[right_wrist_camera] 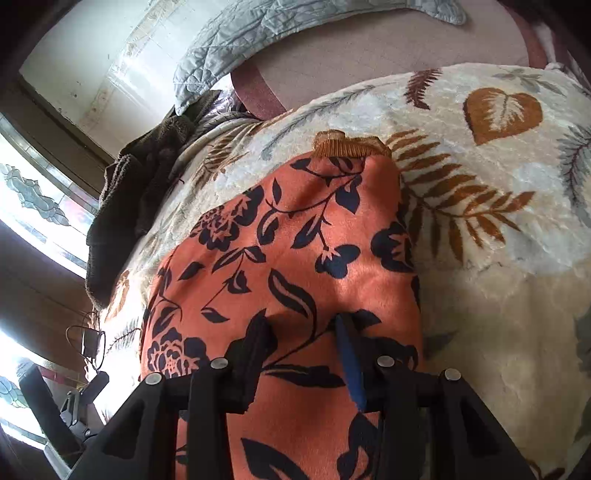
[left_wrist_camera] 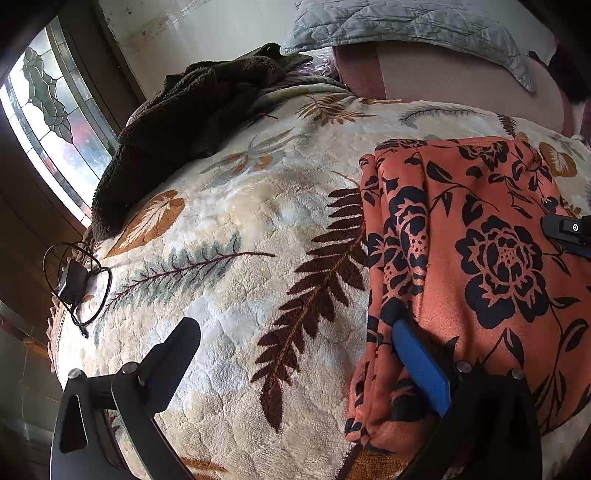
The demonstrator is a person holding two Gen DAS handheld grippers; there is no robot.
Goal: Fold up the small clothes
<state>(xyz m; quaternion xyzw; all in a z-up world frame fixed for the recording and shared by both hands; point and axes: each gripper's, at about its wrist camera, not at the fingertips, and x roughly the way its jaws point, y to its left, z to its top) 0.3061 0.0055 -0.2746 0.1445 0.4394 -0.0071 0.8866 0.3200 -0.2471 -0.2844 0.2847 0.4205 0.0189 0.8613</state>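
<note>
**Inspector:** While the two grippers were over the bed, what lay on it, by count?

**Assistant:** One orange plush garment with a dark navy rose-and-leaf print [left_wrist_camera: 480, 258], lying flat in folded layers on one cream fleece blanket patterned with brown, grey and rust leaves [left_wrist_camera: 229, 229]. One dark brown fuzzy throw [left_wrist_camera: 177, 125] was heaped at the blanket's far left edge, one black charger with a coiled cable [left_wrist_camera: 74, 280] sat at the left edge, and one grey quilted pillow [left_wrist_camera: 406, 26] lay beyond the blanket.

**Inspector:** Left gripper?

**Assistant:** The left gripper [left_wrist_camera: 295, 343] stood wide apart: one black finger [left_wrist_camera: 173, 354] over bare blanket, one blue-padded finger [left_wrist_camera: 421, 365] pressed on the garment's left edge. It gripped nothing.

**Inspector:** Right gripper?

**Assistant:** The right gripper [right_wrist_camera: 303, 332] was narrowly parted, both tips down on the garment's middle. A ridge of cloth rose between them; whether it was pinched, I could not tell.
</note>
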